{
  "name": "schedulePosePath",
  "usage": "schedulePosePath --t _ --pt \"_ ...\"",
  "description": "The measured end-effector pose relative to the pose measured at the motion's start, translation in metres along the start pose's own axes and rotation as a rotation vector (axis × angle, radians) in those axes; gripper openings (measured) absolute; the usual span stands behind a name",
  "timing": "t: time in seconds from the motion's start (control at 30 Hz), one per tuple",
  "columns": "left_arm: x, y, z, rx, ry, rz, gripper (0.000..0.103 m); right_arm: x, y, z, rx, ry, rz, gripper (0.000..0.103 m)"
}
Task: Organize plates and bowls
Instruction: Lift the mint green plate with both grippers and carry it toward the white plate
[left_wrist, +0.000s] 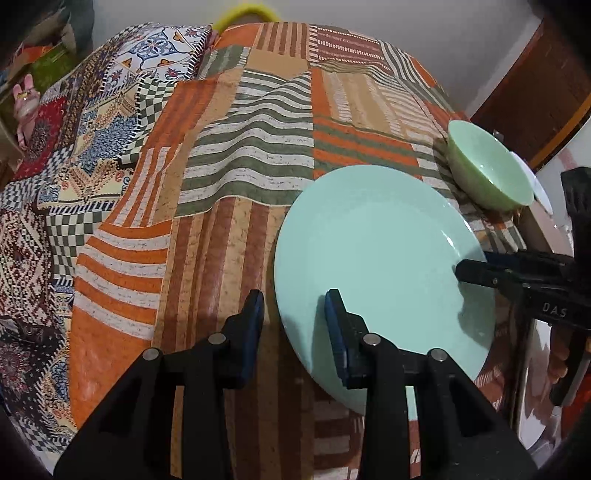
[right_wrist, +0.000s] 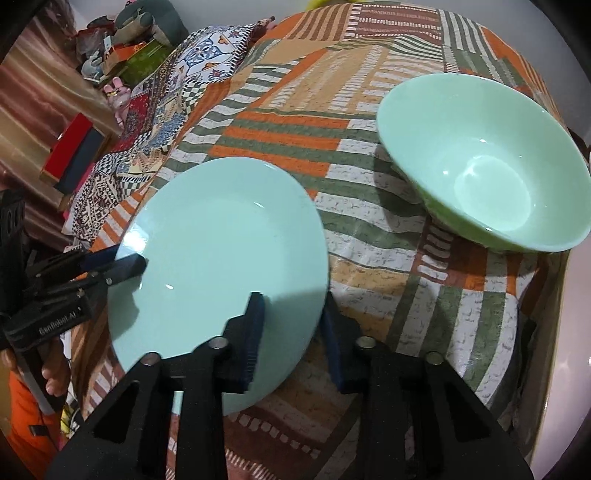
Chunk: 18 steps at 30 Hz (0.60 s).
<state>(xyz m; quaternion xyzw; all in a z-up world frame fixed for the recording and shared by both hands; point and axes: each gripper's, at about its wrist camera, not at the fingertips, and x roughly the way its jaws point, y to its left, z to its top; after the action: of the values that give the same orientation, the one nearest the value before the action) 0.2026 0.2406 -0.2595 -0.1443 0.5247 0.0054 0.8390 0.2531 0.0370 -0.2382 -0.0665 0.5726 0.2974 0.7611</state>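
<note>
A pale mint plate (left_wrist: 369, 240) (right_wrist: 221, 229) lies on the striped tablecloth (left_wrist: 229, 221). A light green bowl (left_wrist: 487, 170) (right_wrist: 480, 166) stands upright beyond it, near the table's right edge. My left gripper (left_wrist: 293, 295) (right_wrist: 122, 260) straddles the plate's left rim: one finger is over the plate, the other is outside the edge with cloth showing between, so it is open. My right gripper (right_wrist: 291, 299) (left_wrist: 469, 267) is shut on the opposite rim, one finger on top and the other under the edge.
Patterned patchwork fabric (left_wrist: 74, 166) covers the table's left side. A red box (right_wrist: 70, 136) and cluttered shelves stand past it. The table drops off just right of the bowl, where a white dish edge (left_wrist: 537, 186) shows. A hand with an orange sleeve (right_wrist: 55, 384) holds the left gripper.
</note>
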Motion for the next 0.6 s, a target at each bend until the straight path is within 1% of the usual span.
schedulePosePath --t 0.07,0.1,0.13,0.23,0.33,0.5,0.6 --pt "0.002 -0.003 0.001 0.010 -0.005 -0.005 0.032 -0.001 -0.003 0.000 0.017 -0.001 0.008 0.021" --pt "0.002 -0.005 0.002 0.013 -0.003 -0.008 0.029 -0.002 -0.003 0.000 0.021 0.000 0.010 0.021" --pt "0.002 -0.007 0.002 0.013 -0.005 0.005 0.029 -0.003 -0.002 0.000 0.022 0.002 0.008 0.021" --pt "0.001 -0.005 0.003 -0.004 -0.002 0.005 0.029 -0.004 0.002 -0.001 0.028 -0.005 -0.002 0.021" --pt "-0.003 -0.003 0.003 -0.017 -0.003 0.008 0.029 -0.008 0.004 -0.002 0.032 -0.011 0.018 0.021" --pt "-0.025 -0.007 -0.003 -0.013 -0.042 0.018 0.029 -0.022 0.012 -0.005 0.019 -0.045 0.027 0.021" --pt "-0.044 -0.013 -0.007 -0.005 -0.076 0.020 0.029 -0.037 0.015 -0.008 0.021 -0.081 0.038 0.021"
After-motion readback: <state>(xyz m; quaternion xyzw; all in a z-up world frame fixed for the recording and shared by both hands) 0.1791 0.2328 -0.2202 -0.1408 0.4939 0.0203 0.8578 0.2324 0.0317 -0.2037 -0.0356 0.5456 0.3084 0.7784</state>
